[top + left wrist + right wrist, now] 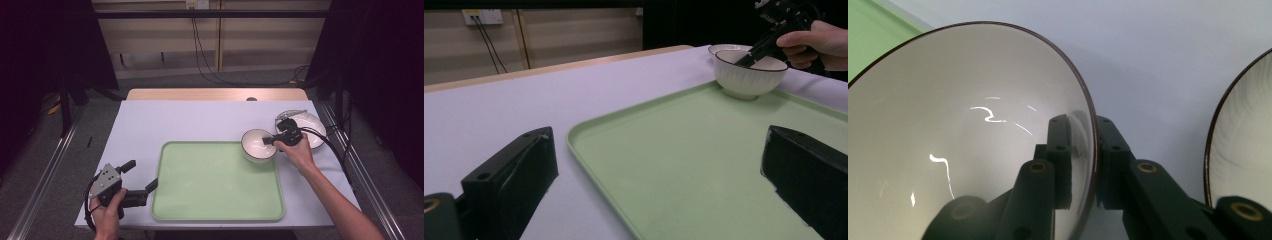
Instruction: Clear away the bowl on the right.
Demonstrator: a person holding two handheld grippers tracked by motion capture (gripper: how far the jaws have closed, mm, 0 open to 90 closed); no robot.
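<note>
Right gripper (pixel 270 140), right of centre in the high view, clamps the right rim of the white bowl (pixel 256 146), one jaw inside, one outside. The bowl sits on the green tray's (pixel 215 182) upper-right corner. Left gripper (pixel 142 181), lower left, stands wide and empty.

White, dark-rimmed bowl (pixel 258 145); pale green tray (pixel 215 200).
</note>
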